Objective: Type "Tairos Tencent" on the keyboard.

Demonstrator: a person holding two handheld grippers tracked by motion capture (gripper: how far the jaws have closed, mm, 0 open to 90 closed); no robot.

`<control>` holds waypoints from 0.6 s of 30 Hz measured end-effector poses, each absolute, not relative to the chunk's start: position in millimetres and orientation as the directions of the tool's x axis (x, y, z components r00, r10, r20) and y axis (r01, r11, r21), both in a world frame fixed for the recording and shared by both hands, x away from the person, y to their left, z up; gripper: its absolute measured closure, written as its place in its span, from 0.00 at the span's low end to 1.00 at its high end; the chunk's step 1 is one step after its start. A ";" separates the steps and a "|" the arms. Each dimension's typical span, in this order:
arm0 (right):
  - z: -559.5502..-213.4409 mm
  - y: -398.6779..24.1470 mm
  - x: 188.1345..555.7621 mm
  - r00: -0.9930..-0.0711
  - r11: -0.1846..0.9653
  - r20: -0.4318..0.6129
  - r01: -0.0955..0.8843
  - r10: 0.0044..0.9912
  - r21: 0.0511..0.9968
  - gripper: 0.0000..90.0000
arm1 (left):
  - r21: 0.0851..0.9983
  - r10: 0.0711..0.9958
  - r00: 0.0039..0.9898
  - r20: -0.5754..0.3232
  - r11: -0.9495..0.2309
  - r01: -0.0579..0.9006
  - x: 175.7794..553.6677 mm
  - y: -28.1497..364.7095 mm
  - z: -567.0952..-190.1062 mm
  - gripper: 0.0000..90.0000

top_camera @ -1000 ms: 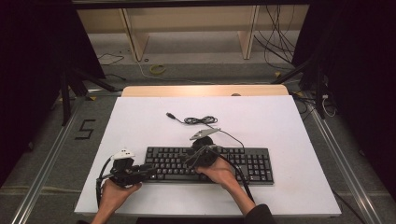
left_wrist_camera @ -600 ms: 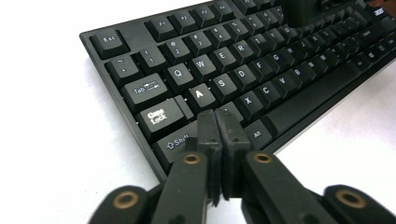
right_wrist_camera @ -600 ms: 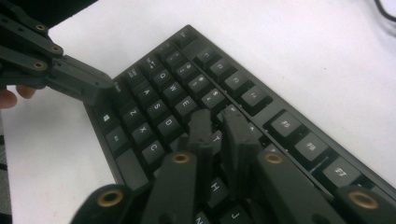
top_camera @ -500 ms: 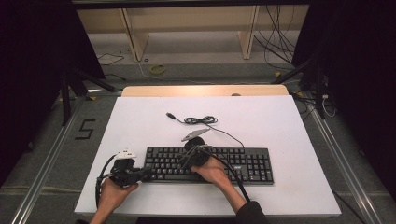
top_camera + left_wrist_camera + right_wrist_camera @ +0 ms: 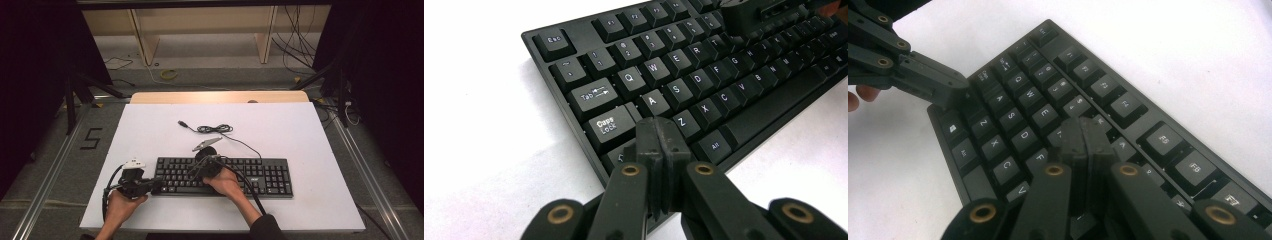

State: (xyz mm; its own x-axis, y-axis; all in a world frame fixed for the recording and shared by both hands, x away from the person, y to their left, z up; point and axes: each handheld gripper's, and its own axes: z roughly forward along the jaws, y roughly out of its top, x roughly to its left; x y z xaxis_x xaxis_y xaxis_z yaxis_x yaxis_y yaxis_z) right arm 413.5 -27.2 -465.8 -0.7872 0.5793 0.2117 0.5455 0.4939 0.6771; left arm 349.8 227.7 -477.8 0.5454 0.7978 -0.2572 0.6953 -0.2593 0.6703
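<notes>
- Nearest you, your left gripper (image 5: 155, 186) sat at the left end of the keyboard (image 5: 250, 175), jaws pressed together with nothing between them. In the left gripper view the closed tip (image 5: 659, 142) rested over the bottom-left keys, just beside Caps Lock and below A; whether it actually pushed a key down could not be told.
- Your right gripper (image 5: 196, 170) was over the left-middle block of keys, jaws likewise drawn fully together and empty. In the right gripper view its tip (image 5: 1087, 142) hovered on or just above the letter rows near E and F, with your left gripper (image 5: 950, 92) visible at the keyboard's far-left corner.
- The keyboard lay flat and square on the white desk (image 5: 300, 130), close to your edge, and looked undisturbed.
- Judged from this, you had both grippers shut into pointed tips and placed on the keys, so the approach was done. The key pressing itself seemed just at its start; nothing showed which keys were finished.
- Farther off, the keyboard's cable (image 5: 215, 129) lay coiled and unplugged on the desk, its plug (image 5: 183, 123) well apart from the keyboard.
</notes>
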 end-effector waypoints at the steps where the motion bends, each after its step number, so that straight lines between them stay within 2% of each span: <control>1: -466.0 -27.1 413.7 -0.788 0.494 0.212 0.544 0.578 0.678 1.00 | 0.670 0.799 0.543 -0.259 -0.257 0.697 350.1 227.4 -478.0 0.99; 18: -472.4 -24.7 416.9 -0.781 0.502 0.210 0.556 0.588 0.663 1.00 | 0.670 0.797 0.546 -0.258 -0.260 0.696 352.5 228.1 -479.2 0.99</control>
State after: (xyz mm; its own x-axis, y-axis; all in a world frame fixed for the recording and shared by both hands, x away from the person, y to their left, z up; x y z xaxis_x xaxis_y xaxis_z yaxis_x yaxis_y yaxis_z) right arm 416.9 -24.7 -472.4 -0.7814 0.5877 0.2098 0.5557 0.5023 0.6625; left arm 352.5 228.1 -479.2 0.5457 0.7974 -0.2577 0.6958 -0.2599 0.6695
